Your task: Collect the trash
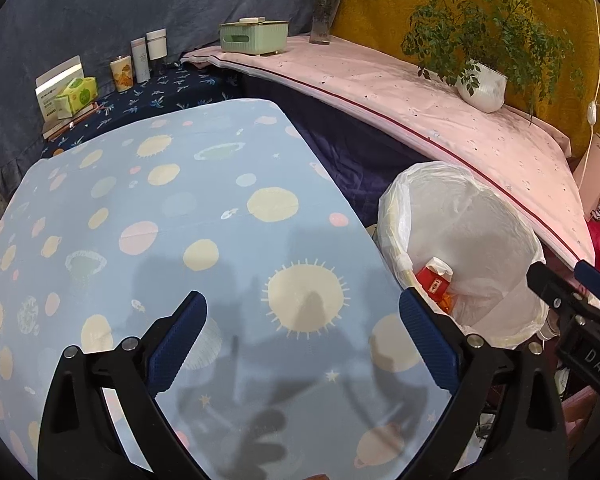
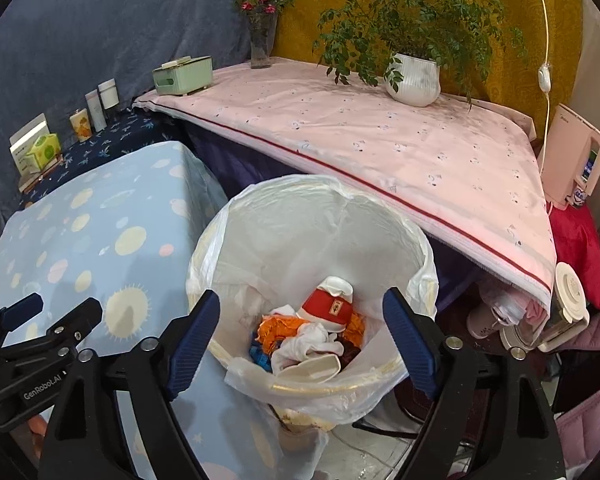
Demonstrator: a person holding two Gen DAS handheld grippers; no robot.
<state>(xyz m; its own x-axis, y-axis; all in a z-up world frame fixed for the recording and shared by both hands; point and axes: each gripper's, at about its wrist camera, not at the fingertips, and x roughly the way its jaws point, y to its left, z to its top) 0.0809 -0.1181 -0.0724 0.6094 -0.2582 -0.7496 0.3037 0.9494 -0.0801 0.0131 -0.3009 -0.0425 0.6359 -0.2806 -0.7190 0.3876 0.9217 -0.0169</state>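
White "GenRobot.AI" lettering marks the left gripper [image 2: 40,312].

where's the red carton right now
In the bin, on top of the trash pile beside orange scraps; the red carton sits right of the blue table.

A round trash bin [image 2: 312,272], lined with a translucent white bag, stands upright beside the tabletop [image 2: 80,232] — a red-and-white carton [image 2: 328,308], orange scraps and crumpled white paper [image 2: 308,344] lie inside.
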